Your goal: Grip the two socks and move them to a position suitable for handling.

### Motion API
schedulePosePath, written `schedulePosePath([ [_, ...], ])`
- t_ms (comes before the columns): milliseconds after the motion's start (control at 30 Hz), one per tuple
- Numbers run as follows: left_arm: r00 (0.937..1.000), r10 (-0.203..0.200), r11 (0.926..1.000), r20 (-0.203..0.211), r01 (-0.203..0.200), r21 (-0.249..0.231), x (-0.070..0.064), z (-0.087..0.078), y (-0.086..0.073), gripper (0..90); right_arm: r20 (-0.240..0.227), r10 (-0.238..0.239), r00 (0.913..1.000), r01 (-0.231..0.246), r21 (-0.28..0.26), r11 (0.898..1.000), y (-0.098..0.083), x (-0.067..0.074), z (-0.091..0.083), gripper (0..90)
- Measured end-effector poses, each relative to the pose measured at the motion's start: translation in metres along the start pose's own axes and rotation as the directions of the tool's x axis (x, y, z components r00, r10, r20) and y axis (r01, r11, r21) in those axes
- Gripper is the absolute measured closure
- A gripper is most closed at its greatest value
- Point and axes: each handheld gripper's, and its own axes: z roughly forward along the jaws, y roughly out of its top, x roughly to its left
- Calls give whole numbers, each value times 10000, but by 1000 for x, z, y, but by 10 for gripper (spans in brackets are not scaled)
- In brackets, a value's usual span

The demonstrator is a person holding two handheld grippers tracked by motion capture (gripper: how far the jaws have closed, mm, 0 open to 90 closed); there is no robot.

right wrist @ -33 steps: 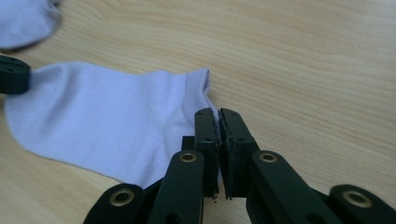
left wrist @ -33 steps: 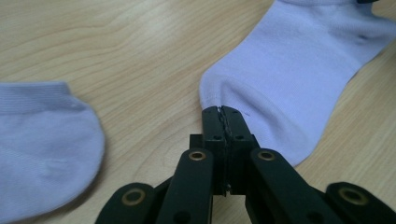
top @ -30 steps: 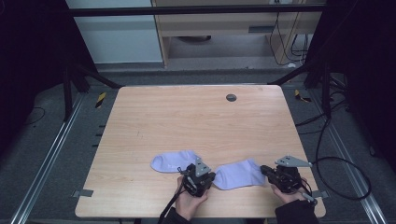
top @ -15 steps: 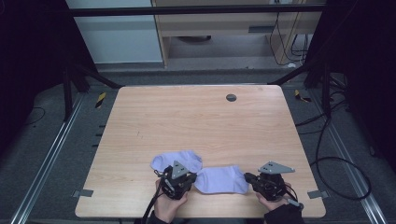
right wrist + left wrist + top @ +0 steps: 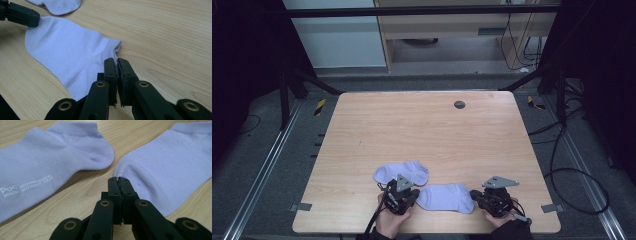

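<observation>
Two lavender ankle socks; nearer sock clamped by left gripper at toe, right gripper at cuff. Advisable: lift evenly, taut, onto far sock beyond left gripper.

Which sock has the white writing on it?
The far sock, lying free on the table behind the left gripper. It bears white printed words in the left gripper view. The near sock, pinched at both ends by the two grippers, shows no words.
</observation>
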Motion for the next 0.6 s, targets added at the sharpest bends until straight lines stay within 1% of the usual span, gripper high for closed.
schedulePosePath([
  [67, 10000, 22, 10000, -6, -22, -1, 1, 1, 0, 866, 70, -64, 10000, 64, 63, 10000, -1, -1, 1, 863],
  [100, 10000, 39, 10000, -43, -39, -16, 1, 1, 0, 847, 76, -17, 10000, 16, 112, 9999, -1, -1, 2, 860],
  [200, 9999, 6, 9995, -164, -11, -318, 2, -3, -1, 782, 214, -62, 9998, 62, -3, 10000, -1, -2, 1, 807],
  [233, 9998, -80, 9991, -193, 71, -424, 4, -5, 0, 769, 239, 9, 9997, -7, -58, 10000, -1, -2, 1, 796],
  [300, 9994, -163, 9979, -320, 142, -634, 7, -10, 0, 731, 288, 104, 9995, -94, -339, 9994, -1, -4, -2, 758],
  [400, 9979, -398, 9954, -507, 352, -892, 16, -17, 1, 703, 329, 207, 9992, -186, -630, 9978, 1, -6, -4, 734],
  [467, 9969, -523, 9941, -580, 465, -975, 21, -20, 1, 678, 338, 202, 9992, -173, -848, 9962, 4, -6, -5, 722],
  [500, 9971, -563, 9933, -512, 508, -1035, 23, -21, 1, 669, 323, 202, 9993, -169, -1000, 9948, 5, -6, -5, 720],
  [600, 9965, -565, 9929, -612, 497, -1080, 25, -23, 2, 655, 291, 216, 9993, -182, -1133, 9934, 11, -5, -4, 712],
])
